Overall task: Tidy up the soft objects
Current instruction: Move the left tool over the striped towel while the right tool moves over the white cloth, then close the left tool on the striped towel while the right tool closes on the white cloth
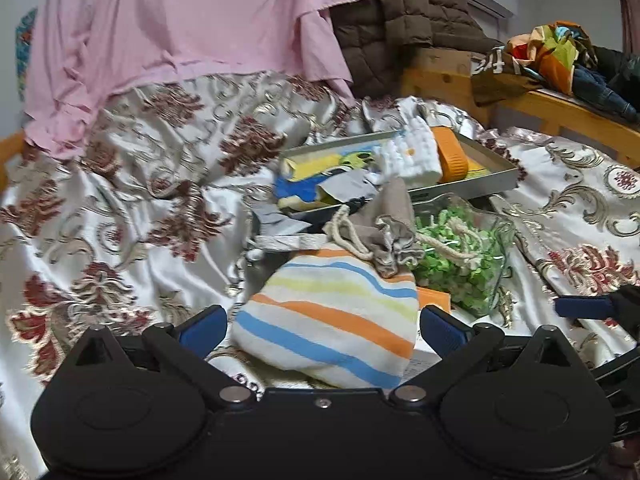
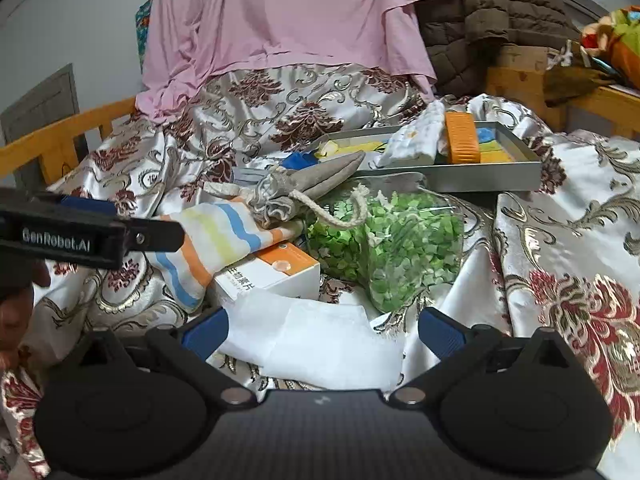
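A striped towel (image 1: 332, 320) in white, blue, orange and yellow lies on the patterned bedspread between the open jaws of my left gripper (image 1: 322, 326); it also shows in the right wrist view (image 2: 216, 240). A grey drawstring pouch (image 1: 384, 236) lies across it and over a glass bowl of green paper bits (image 1: 460, 260). My right gripper (image 2: 322, 330) is open over a white cloth (image 2: 320, 344). The left gripper shows at the left of the right wrist view (image 2: 92, 236). A metal tray (image 2: 480, 176) holds a folded white cloth (image 2: 416, 140) and an orange item (image 2: 462, 138).
An orange and white box (image 2: 272, 276) sits under the towel's edge. A pink sheet (image 2: 288, 20) and a brown quilted jacket (image 2: 500, 12) hang at the back. A wooden bed rail (image 2: 60, 144) runs on the left. Colourful clothes (image 1: 560, 56) lie on a wooden ledge at right.
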A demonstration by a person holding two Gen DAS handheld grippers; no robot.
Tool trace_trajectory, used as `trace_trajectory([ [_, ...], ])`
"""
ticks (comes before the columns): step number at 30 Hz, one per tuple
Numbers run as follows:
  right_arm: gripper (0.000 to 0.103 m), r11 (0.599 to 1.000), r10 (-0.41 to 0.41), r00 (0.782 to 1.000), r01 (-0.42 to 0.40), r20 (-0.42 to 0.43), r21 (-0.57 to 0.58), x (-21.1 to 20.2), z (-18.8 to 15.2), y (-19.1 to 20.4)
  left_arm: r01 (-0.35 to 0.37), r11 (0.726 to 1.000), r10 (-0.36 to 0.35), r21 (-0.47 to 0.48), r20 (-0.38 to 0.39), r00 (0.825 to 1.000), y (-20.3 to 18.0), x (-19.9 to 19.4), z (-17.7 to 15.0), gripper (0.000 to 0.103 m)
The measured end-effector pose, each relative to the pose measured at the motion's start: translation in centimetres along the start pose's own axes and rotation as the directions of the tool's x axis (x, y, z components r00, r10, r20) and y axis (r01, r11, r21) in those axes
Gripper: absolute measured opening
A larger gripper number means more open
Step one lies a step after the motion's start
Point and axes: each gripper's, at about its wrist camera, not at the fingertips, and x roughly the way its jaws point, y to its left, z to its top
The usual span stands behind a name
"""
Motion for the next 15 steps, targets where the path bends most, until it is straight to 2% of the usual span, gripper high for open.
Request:
trace_trajectory([
  [15, 0.103, 0.999, 0.011, 0.998, -0.014, -0.063, -0.047, 3.0, -0.2, 0.1, 0.118, 0.993, -0.119, -0.014, -0.082, 0.990, 1.7, 3.3, 0.7, 0.102],
])
